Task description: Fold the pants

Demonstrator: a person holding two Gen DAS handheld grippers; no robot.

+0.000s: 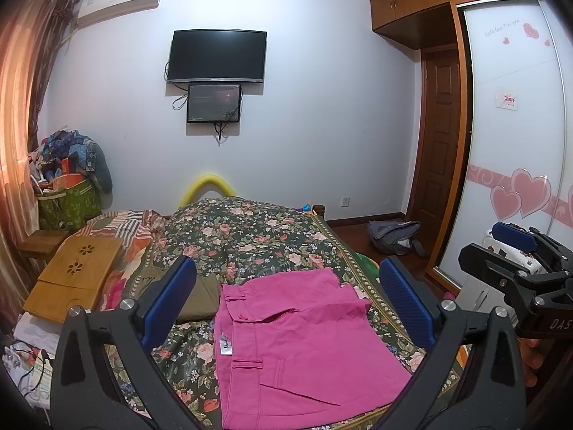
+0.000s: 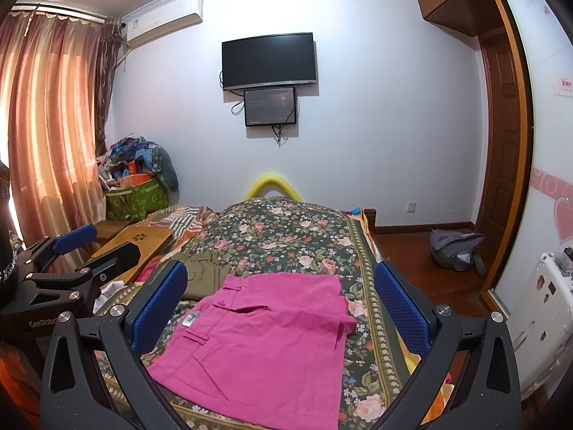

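Note:
Pink pants [image 1: 304, 344] lie folded into a compact rectangle on the floral bedspread [image 1: 250, 236], waistband and white tag to the left. They also show in the right wrist view [image 2: 265, 340]. My left gripper [image 1: 286, 301] is open and empty, held above the pants. My right gripper [image 2: 283, 304] is open and empty, also above the pants. The right gripper appears at the right edge of the left wrist view [image 1: 515, 251], and the left gripper at the left of the right wrist view [image 2: 71, 247].
Folded olive pants [image 1: 200, 297] lie left of the pink pants. A wooden lap tray [image 1: 71, 276] rests on the bed's left side. A grey backpack [image 2: 454, 251] lies on the floor to the right. A wardrobe [image 1: 515, 125] stands at right.

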